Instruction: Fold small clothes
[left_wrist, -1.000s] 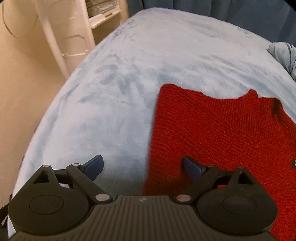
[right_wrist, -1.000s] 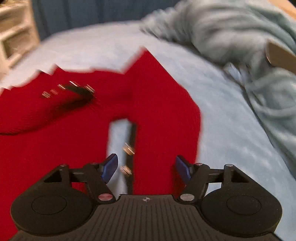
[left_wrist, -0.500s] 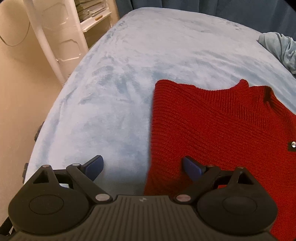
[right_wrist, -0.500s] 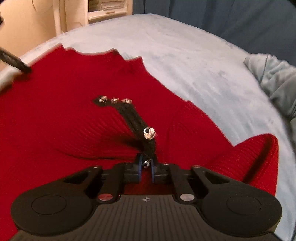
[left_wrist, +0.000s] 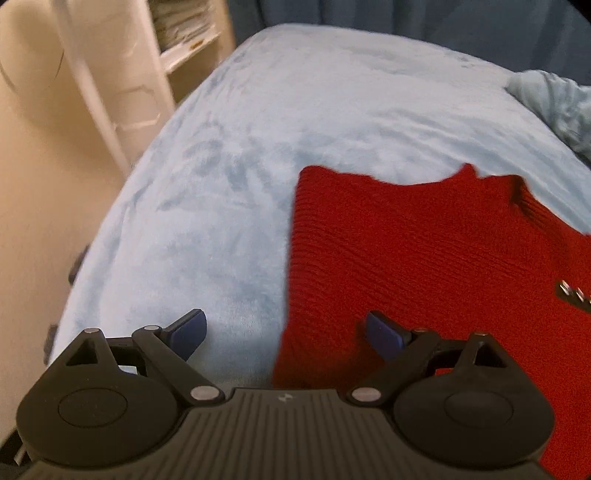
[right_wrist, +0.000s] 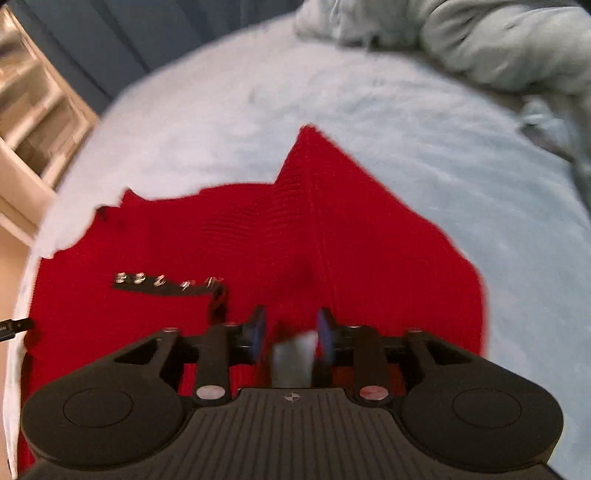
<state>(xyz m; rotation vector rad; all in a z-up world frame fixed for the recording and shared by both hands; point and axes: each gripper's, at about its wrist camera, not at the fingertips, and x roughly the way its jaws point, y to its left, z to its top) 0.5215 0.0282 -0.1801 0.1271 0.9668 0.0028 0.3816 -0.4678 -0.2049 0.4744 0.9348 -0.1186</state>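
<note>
Sweater (right_wrist: 332, 251) part-folded on bed (left_wrist: 229, 155); right tongs (right_wrist: 290, 334) just opening, empty; left tongs (left_wrist: 284, 332) open; more folds left.

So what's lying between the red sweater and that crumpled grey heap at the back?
Nothing but bare blue blanket. The right wrist view shows it running clear from the sweater to the heap.

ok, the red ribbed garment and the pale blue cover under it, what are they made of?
Red ribbed garment: looks like knitted yarn, matte, with visible rib lines; fibre unclear. Pale blue cover: seems plush fleece, since the nap shows brushed light and dark streaks.
</note>
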